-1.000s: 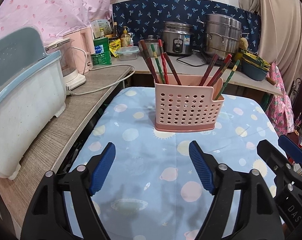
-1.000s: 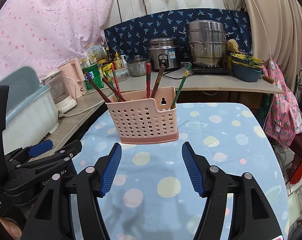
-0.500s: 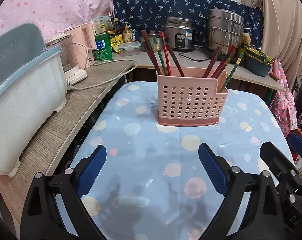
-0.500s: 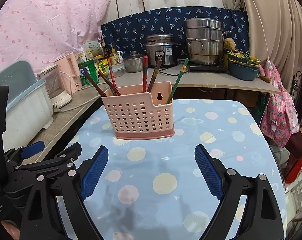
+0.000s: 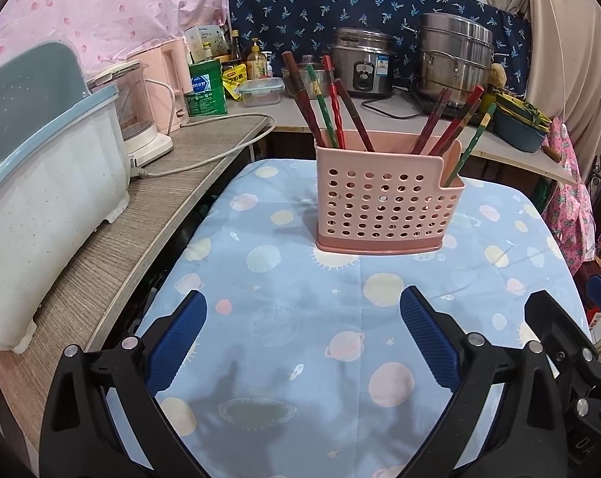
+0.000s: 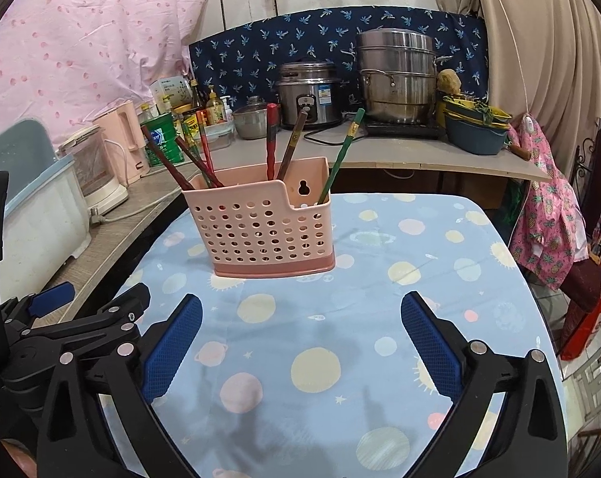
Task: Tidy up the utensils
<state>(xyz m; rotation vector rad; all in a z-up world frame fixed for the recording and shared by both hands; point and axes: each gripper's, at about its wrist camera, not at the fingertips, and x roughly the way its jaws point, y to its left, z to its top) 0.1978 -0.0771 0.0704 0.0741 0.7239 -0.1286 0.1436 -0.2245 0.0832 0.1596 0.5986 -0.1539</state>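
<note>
- Left wrist view: the left gripper hangs over the table with its blue pads spread wide apart and nothing between them.
- The pink holder stands upright on the planet-print cloth, ahead of the gripper and well apart from it.
- Four chopsticks lean left out of the holder's left section; three more lean right out of the middle, and a green one stands in the low notched section at the right end.
- At the right edge of this view, part of the right gripper shows beside the left one.
- Right wrist view: the right gripper is likewise wide apart and empty, held low over the cloth, short of the holder.
- Here the green chopstick sits alone in the notched end, next to a keyhole slot in the back wall.
- The left gripper appears at the lower left, black with a blue pad tip.
- Along the left counter sit a white tub, a blender with a trailing cord and a green tin.
- On the far counter stand a rice cooker, a stacked steel steamer and a blue basin.
</note>
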